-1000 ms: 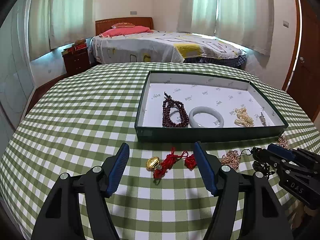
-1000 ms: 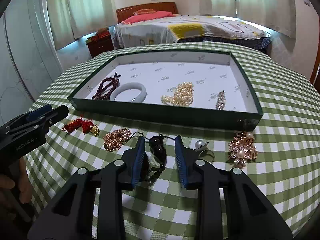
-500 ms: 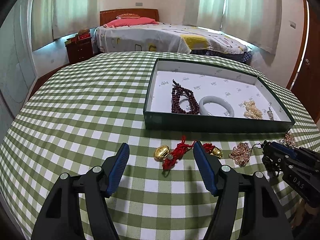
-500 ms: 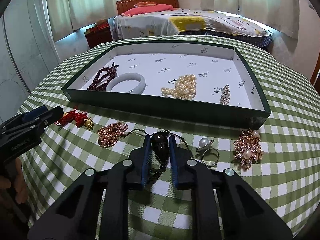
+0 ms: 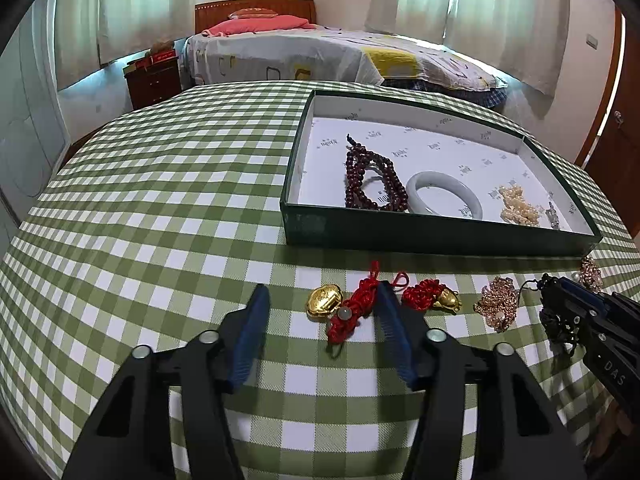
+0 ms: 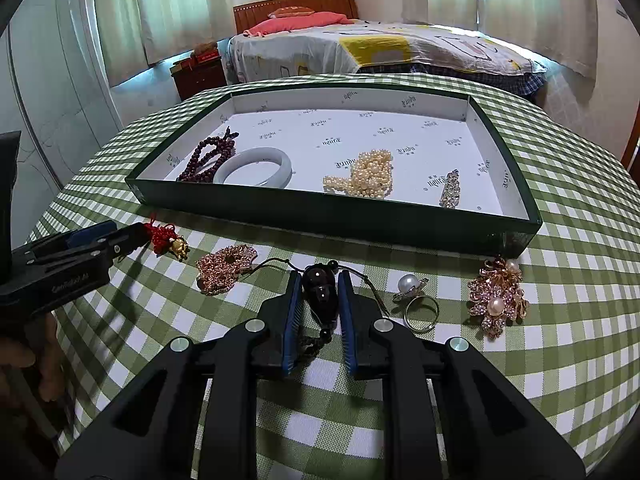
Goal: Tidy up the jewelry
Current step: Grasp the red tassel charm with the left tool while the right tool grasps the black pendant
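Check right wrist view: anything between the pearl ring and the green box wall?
Nothing: only bare checked cloth between the pearl ring and the green box, in the right wrist view.

Surface: table under green-and-white checked cloth (image 6: 580, 216).
12 o'clock: dark green tray (image 6: 332, 216), resting flat on the cloth.
9 o'clock: red knotted cord with gold charms (image 5: 352, 308).
Centre: black bead pendant (image 6: 320, 296) on its cord; rose-gold piece (image 6: 224, 268) just beside it.
3 o'clock: pearl ring (image 6: 416, 296); floral brooch (image 6: 496, 296).
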`<state>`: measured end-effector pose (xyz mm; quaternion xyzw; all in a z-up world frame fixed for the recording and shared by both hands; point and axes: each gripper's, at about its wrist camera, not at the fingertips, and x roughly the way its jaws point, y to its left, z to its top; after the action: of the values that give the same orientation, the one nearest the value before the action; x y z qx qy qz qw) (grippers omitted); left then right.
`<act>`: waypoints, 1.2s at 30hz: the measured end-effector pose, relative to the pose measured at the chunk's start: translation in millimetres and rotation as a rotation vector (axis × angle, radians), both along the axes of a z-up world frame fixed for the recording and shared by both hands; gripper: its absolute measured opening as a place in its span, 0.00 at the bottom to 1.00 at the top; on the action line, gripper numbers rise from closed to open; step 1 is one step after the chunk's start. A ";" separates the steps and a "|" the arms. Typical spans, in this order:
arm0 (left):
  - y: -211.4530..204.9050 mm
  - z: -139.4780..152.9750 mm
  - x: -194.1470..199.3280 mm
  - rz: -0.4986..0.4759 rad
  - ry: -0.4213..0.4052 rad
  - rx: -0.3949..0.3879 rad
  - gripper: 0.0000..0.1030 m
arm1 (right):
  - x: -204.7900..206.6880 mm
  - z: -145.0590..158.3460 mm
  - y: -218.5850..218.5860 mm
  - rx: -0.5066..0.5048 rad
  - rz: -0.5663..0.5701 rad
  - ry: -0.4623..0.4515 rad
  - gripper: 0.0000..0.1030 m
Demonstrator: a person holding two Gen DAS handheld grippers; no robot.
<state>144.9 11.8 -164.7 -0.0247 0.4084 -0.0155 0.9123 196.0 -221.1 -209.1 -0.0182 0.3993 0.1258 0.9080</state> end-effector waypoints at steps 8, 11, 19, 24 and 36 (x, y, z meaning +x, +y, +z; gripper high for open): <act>-0.5 0.7 -2.9 -0.010 -0.011 0.012 0.21 | -0.2 -0.1 -0.1 0.000 0.000 0.000 0.18; 1.9 1.0 -4.5 -0.012 -0.013 0.003 0.19 | -0.2 -0.2 -0.1 0.001 0.000 -0.001 0.18; 3.1 2.1 -6.0 -0.024 -0.016 -0.027 0.16 | -0.7 1.3 -1.0 0.005 -0.003 -0.004 0.18; 2.6 3.9 -7.6 -0.022 -0.022 -0.025 0.16 | -1.4 2.3 -2.1 0.011 -0.007 -0.006 0.18; 0.8 7.2 -8.8 -0.021 -0.032 -0.014 0.16 | -5.5 5.7 -4.3 0.016 -0.014 -0.022 0.18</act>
<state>136.1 12.6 -157.6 -0.0263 0.3938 -0.0284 0.9184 190.5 -225.4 -203.4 -0.0094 0.3882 0.1226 0.9133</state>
